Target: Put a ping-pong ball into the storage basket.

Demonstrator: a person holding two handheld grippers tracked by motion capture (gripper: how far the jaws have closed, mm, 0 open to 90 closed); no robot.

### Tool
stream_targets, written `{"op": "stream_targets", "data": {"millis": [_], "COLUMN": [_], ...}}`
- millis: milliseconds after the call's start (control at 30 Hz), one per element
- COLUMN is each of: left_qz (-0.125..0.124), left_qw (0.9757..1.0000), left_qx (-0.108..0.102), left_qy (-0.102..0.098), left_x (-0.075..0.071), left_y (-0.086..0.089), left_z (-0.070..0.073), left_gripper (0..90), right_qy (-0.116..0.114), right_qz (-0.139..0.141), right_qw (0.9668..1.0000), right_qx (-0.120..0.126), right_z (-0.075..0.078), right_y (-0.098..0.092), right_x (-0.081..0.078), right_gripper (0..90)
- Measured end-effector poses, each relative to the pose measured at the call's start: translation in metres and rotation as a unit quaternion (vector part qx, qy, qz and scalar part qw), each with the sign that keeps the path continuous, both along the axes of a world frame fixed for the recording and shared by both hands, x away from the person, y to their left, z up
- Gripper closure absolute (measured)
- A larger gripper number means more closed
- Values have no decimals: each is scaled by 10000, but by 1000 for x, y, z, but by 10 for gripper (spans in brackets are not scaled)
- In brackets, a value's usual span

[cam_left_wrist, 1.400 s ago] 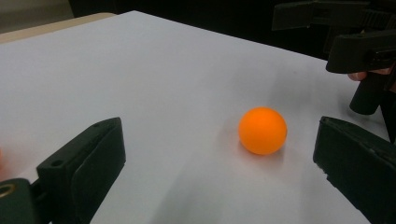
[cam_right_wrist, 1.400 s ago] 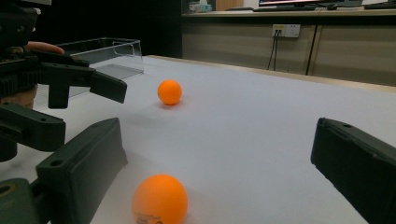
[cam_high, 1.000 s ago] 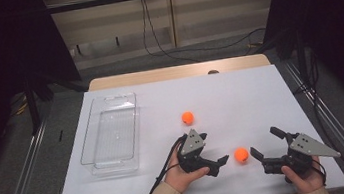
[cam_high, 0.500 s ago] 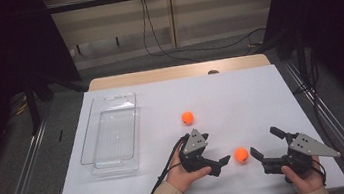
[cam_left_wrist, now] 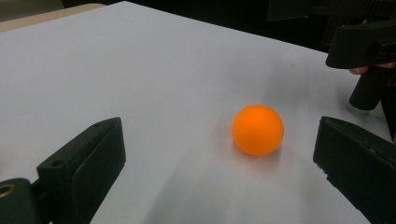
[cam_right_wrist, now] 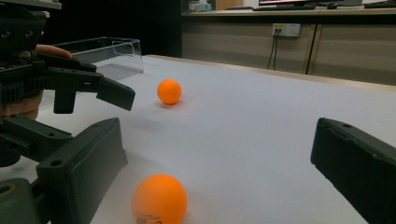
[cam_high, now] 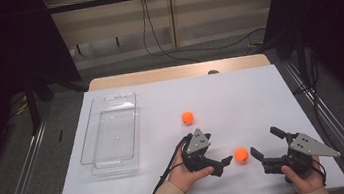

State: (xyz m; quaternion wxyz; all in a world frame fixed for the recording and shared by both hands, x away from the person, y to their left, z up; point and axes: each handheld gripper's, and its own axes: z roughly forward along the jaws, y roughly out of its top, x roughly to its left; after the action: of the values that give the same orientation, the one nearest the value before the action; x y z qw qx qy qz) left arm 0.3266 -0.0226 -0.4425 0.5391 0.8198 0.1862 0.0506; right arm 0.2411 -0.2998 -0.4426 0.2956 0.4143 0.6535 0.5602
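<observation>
Overhead, two small orange balls lie on the white table [cam_high: 240,93]: the far ball [cam_high: 188,118] near the middle, the near ball [cam_high: 240,155] between the left gripper [cam_high: 218,157] and right gripper [cam_high: 263,148]; the clear plastic tray [cam_high: 110,135] sits empty.

The left gripper view has spread jaws flanking the near ball, not touching.

The right gripper view has wide jaws, holding nothing. Seemingly nothing is done yet.

Bright white table [cam_high: 240,93], dark surroundings, soft faint shadows.

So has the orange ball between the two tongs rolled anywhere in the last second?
No. The near ball keeps its spot relative to the clear tray.
</observation>
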Motion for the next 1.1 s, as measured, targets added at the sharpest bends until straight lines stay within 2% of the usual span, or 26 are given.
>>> {"op": "stream_targets", "data": {"millis": [500, 1100], "left_qz": [-54, -239], "left_qw": [10000, 9996], "left_qx": [64, 168], "left_qy": [10, -7], "left_x": [0, -1], "left_y": [-6, -16], "left_z": [-2, -3], "left_gripper": [22, 23], "right_qy": [4, -4], "right_qz": [-9, -21], "right_qw": [10000, 10000], "right_qx": [-9, -17], "right_z": [0, 0], "right_y": [-1, -1], "right_x": [0, 0], "right_gripper": [23, 27]}}
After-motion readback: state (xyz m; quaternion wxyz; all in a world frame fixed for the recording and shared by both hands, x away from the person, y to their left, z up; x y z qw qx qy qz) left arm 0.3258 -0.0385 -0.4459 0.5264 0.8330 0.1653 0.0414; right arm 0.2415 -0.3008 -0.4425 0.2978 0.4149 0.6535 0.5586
